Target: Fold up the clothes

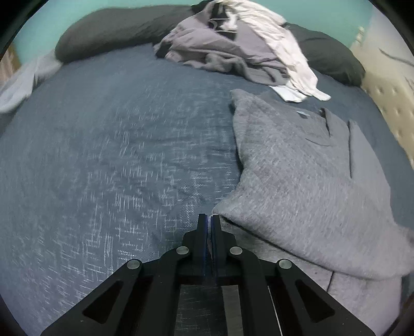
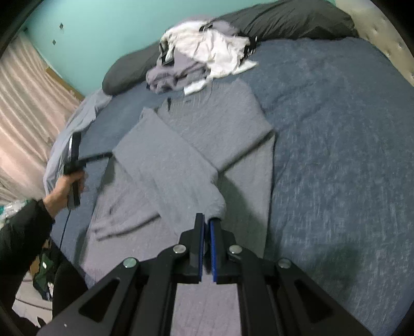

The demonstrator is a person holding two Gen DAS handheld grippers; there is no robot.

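Your grey knit sweater [image 2: 201, 134] lay flat on the blue bedspread, partly folded: one sleeve crossed diagonally over the body, the other side turned inward into a straight edge. Its fuzzy fabric looked soft and slightly rumpled near the lower hem. Beyond its collar, at the head of the bed, you had a heap of unfolded clothes [image 1: 233, 46], lavender-grey and white, piled loosely against the pillows.

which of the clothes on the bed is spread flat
The grey sweater, laid out near the tools with sleeves folded across it. The white and lilac clothes are heaped by the pillows.
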